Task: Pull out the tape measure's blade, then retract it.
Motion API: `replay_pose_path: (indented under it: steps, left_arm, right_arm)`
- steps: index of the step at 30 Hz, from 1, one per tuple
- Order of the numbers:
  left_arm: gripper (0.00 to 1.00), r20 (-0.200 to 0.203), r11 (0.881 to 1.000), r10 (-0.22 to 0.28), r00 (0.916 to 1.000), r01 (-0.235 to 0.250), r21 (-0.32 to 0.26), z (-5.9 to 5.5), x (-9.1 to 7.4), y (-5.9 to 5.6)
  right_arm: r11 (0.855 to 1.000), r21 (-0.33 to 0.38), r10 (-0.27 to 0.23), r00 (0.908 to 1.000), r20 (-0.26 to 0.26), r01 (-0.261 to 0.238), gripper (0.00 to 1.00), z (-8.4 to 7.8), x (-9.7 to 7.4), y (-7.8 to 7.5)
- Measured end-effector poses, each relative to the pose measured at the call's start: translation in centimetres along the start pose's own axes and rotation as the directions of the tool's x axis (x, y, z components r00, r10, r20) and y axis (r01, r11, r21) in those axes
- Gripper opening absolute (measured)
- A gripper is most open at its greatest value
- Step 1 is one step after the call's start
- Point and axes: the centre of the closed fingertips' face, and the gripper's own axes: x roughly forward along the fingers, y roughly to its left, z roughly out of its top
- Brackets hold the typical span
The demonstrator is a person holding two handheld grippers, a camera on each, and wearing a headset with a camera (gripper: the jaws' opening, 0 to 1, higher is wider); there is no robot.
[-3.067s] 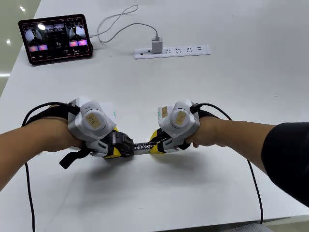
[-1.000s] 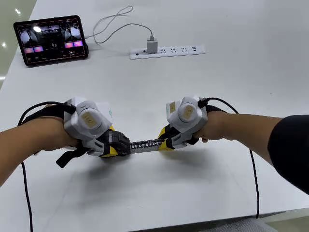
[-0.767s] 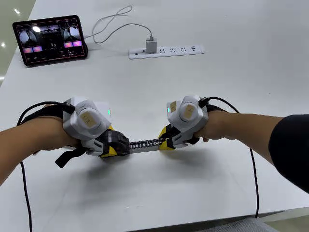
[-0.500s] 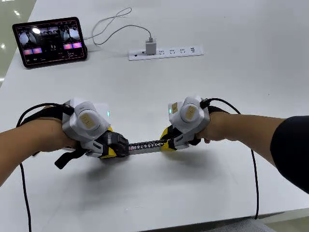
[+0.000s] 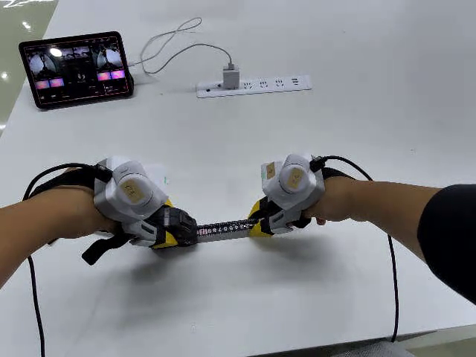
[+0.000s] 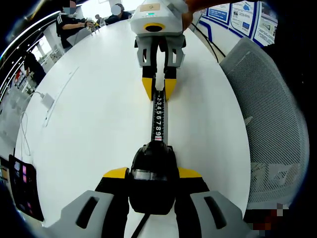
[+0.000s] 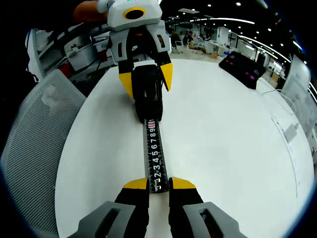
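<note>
A black tape measure case [image 5: 178, 225] [image 6: 152, 176] [image 7: 147, 96] sits just above the white table, with my left gripper [image 5: 169, 229] [image 6: 151, 173] shut on it. Its blade [image 5: 225, 226] [image 6: 158, 116] [image 7: 152, 156] stretches out a short way, with numbers up to about 9 showing. My right gripper [image 5: 258, 221] [image 7: 158, 184] is shut on the blade's tip. The two grippers face each other, left one on the left, right one on the right. In the left gripper view the right gripper [image 6: 158, 87] holds the far end of the blade. In the right gripper view the left gripper [image 7: 146, 79] straddles the case.
A tablet [image 5: 76, 68] with a lit screen stands at the back left. A white power strip [image 5: 253, 86] with a plugged charger and its cable [image 5: 175, 46] lies at the back centre. Black cables [image 5: 387, 253] trail from both grippers. A mesh chair [image 6: 267, 114] stands beside the table.
The grippers have drawn further apart and more blade shows between them than 3 seconds ago. The head camera has shifted slightly.
</note>
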Motion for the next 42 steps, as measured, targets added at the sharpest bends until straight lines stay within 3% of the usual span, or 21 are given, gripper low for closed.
replay_pose_path:
  steps: [42]
  left_arm:
    - [0.3, 0.004, 1.0, 0.001, 1.0, -0.001, -0.003, 0.0, 0.0, 0.0]
  right_arm:
    - [1.0, 0.007, -0.01, 0.9999, -0.012, 0.01, 0.1, -2.0, -1.5, 0.0]
